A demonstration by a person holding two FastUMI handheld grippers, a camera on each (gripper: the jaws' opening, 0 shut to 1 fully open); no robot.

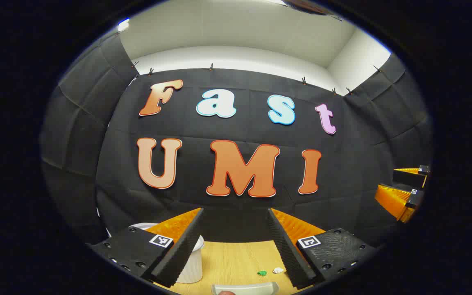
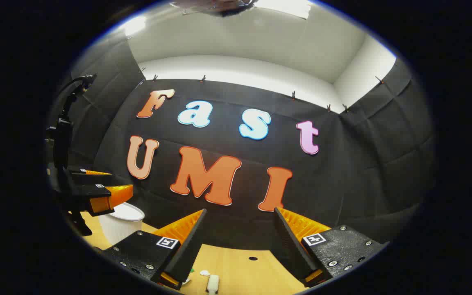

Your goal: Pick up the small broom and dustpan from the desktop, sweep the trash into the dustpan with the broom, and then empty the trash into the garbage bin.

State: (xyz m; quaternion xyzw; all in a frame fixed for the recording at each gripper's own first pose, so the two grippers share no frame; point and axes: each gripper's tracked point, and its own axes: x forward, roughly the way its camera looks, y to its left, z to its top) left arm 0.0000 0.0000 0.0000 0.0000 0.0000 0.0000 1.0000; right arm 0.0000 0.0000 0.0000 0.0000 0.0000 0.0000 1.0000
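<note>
My left gripper (image 1: pixel 235 213) is open with nothing between its fingers, held above the wooden desktop (image 1: pixel 236 258). Below it lie a green scrap (image 1: pixel 262 273) and a white scrap (image 1: pixel 278 270). A pale grey curved edge, probably the dustpan (image 1: pixel 246 288), shows at the very bottom. My right gripper (image 2: pixel 240 211) is also open and empty above the desktop (image 2: pixel 240 266). Under it lie a white scrap (image 2: pixel 205 272), a bit of green scrap (image 2: pixel 192 270) and a small white piece, perhaps the broom (image 2: pixel 213 282). The white ribbed garbage bin (image 1: pixel 191 266) stands behind the left finger.
In the right gripper view the bin (image 2: pixel 121 223) stands at the left, with the left gripper (image 2: pixel 109 184) hovering over it. The right gripper (image 1: pixel 404 192) appears at the far right of the left gripper view. A small dark hole (image 2: pixel 253 258) marks the desktop. Black cloth walls close the booth.
</note>
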